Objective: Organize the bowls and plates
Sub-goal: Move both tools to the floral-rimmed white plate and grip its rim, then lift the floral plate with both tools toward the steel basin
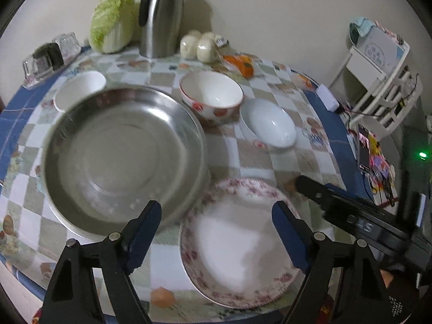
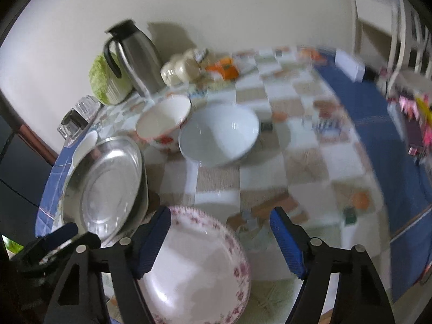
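A wide steel plate (image 1: 121, 156) lies at the left of the checked tablecloth (image 1: 251, 159). To its right, near the front edge, lies a white plate with a pink flower rim (image 1: 237, 251). Behind them stand a flowered bowl (image 1: 210, 94), a plain white bowl (image 1: 270, 127) and a small white bowl (image 1: 81, 89). My left gripper (image 1: 216, 210) hangs open above the gap between the steel plate and the flowered plate. My right gripper (image 2: 221, 213) is open over the flowered plate (image 2: 194, 270), its left finger over the plate's far left rim; whether it touches is unclear. The white bowl (image 2: 218, 135) is ahead of it.
A steel thermos jug (image 1: 162, 16), a cabbage (image 1: 113, 21), pale round bulbs (image 1: 199, 46) and an orange packet (image 1: 240, 64) line the back by the wall. Glass holders (image 1: 48, 56) sit at the back left. A white rack (image 1: 378, 81) and a phone (image 1: 364, 145) are off the table's right edge.
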Tool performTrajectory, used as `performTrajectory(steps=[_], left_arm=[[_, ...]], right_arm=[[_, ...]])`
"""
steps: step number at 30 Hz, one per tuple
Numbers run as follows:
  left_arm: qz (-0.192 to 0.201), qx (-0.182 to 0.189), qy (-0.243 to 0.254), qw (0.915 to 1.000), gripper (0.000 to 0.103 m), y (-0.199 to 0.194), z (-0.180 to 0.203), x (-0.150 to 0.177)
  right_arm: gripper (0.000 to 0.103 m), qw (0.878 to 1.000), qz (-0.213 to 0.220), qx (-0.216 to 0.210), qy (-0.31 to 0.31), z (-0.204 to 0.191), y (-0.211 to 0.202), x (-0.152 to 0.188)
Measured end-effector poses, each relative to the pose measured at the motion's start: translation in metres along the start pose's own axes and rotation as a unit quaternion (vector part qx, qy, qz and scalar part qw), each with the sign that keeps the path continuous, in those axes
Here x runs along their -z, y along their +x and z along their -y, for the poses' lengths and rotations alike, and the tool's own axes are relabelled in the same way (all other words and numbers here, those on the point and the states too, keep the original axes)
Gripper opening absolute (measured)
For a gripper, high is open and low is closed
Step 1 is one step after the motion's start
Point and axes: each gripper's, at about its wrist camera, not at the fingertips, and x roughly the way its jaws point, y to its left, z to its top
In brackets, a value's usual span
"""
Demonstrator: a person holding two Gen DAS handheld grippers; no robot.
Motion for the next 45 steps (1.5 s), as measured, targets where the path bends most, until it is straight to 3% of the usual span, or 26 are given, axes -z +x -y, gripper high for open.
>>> performTrajectory(steps=[8,13,16,21,25,29,33,41,45], left_arm=[[-0.051,0.021,-0.001,0.9985,0.085,0.013,0.005,0.013],[-0.088,0.024,-0.02,0.9957,0.084,0.028,-0.003,0.019],[-0.104,0.019,-0.027,0.994,0.077,0.035,-0.007,0.022],[-0.125,-0.01,-0.03,0.9917,0.063,0.048,-0.012,0.026],[-0.14,-0.013,-0.044,0.9891,0.062,0.056,-0.018,0.028],[-0.146,-0.018,-0.043,0.9881,0.06,0.063,-0.019,0.03],[-0.16,-0.026,-0.048,0.9856,0.053,0.078,-0.019,0.032],[-0.141,-0.032,-0.042,0.9887,0.052,0.084,-0.015,0.027],[-0.137,-0.008,-0.037,0.9899,0.023,0.087,-0.01,0.024]], right_arm=[[0.075,0.997,-0.066,-0.008,0.037,0.015,0.031,0.017],[0.051,0.993,-0.103,-0.01,0.052,0.021,0.049,0.028],[0.038,0.991,-0.119,-0.008,0.057,0.023,0.056,0.035],[0.028,0.991,-0.125,0.014,0.051,0.024,0.059,0.04],[0.027,0.991,-0.116,0.017,0.065,0.031,0.054,0.04],[0.027,0.991,-0.104,0.048,0.066,0.037,0.048,0.04],[0.027,0.989,-0.094,0.056,0.096,0.052,0.042,0.039],[0.026,0.985,-0.088,0.016,0.146,0.077,0.035,0.048],[0.025,0.982,-0.088,-0.017,0.168,0.094,0.032,0.053]])
